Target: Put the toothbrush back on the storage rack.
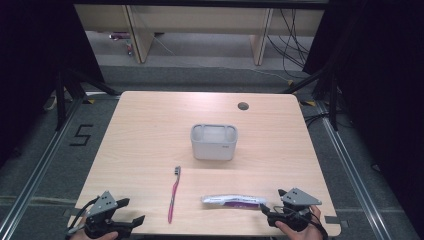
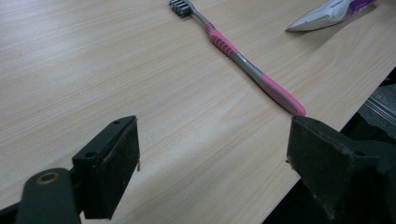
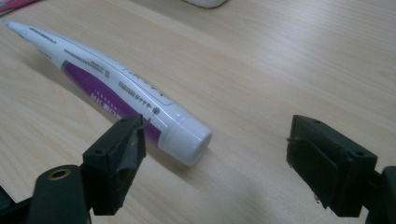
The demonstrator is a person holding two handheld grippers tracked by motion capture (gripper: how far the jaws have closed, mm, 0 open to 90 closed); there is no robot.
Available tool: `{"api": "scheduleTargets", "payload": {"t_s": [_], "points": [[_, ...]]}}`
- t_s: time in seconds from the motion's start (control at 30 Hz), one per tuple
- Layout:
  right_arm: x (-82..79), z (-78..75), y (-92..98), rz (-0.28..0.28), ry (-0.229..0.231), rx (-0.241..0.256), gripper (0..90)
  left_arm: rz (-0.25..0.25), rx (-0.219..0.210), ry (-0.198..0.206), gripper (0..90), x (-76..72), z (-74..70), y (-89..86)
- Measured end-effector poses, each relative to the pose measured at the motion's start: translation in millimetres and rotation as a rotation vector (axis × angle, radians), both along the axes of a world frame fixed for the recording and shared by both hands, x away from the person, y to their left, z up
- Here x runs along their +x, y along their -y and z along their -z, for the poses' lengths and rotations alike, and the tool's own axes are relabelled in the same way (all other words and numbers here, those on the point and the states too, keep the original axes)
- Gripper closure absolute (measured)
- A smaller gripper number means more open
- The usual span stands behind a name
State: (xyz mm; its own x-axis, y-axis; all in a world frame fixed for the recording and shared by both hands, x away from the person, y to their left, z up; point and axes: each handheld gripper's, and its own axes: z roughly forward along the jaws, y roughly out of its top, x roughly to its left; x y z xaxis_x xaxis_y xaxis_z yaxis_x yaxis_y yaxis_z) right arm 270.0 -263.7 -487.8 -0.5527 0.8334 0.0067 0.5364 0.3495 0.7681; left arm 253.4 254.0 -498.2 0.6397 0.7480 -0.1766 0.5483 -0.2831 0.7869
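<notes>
White and purple, the toothpaste tube lies sideways on the wooden table, its cap just beside the right gripper, whose jaws are wide apart and empty.

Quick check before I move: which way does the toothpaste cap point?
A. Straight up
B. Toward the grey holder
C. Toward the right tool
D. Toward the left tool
C: in the high view the toothpaste lies flat with its cap end next to the right tool, and in the right gripper view the white cap sits just ahead of that tool's open jaws.
</notes>
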Motion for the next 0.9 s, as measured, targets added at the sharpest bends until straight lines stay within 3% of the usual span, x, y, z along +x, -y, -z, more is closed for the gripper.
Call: {"api": "scheduleTargets", "payload": {"t_s": [0.23,0.3,0.37,0.43,0.47,0.53,0.6,0.7,0.8,0.9], "points": [[-1.4,-0.4,-1.7,-0.007,-0.011,0.01,21.0,0.001,-0.002,0.0,16.7,-0.2,0.2,0.3],[0.9,-1.3,0.2,-0.038,0.021,-0.003,21.6,0.0,-0.004,0.001,16.6,-0.2,0.2,0.5],[-0.5,-1.6,-0.6,-0.027,0.005,0.017,21.6,0.001,-0.004,-0.003,16.4,0.1,0.3,0.1],[1.0,-2.0,1.6,-0.047,0.026,-0.001,21.7,0.001,-0.006,-0.004,16.4,0.1,0.3,0.2],[-1.2,-2.1,0.7,-0.025,0.014,0.018,21.7,-0.007,-0.015,0.003,16.2,0.1,0.6,0.2],[-1.6,-2.4,1.5,-0.016,0.036,0.007,21.8,-0.009,-0.022,-0.003,15.8,0.2,-0.1,0.3],[-3.2,-1.9,0.5,-0.013,0.01,0.044,21.9,-0.008,-0.033,-0.004,15.8,0.7,0.3,-0.2],[-5.0,-2.7,1.7,-0.009,0.038,0.013,22.0,-0.006,-0.047,-0.024,15.8,1.9,0.7,-0.5],[-7.9,-2.6,-0.6,0.008,-0.001,0.039,22.1,-0.003,-0.046,-0.029,15.8,3.9,0.5,-0.3],[-7.9,-2.6,-0.3,0.007,-0.004,0.042,22.1,-0.013,-0.067,-0.024,15.8,5.6,1.7,2.6]]}}
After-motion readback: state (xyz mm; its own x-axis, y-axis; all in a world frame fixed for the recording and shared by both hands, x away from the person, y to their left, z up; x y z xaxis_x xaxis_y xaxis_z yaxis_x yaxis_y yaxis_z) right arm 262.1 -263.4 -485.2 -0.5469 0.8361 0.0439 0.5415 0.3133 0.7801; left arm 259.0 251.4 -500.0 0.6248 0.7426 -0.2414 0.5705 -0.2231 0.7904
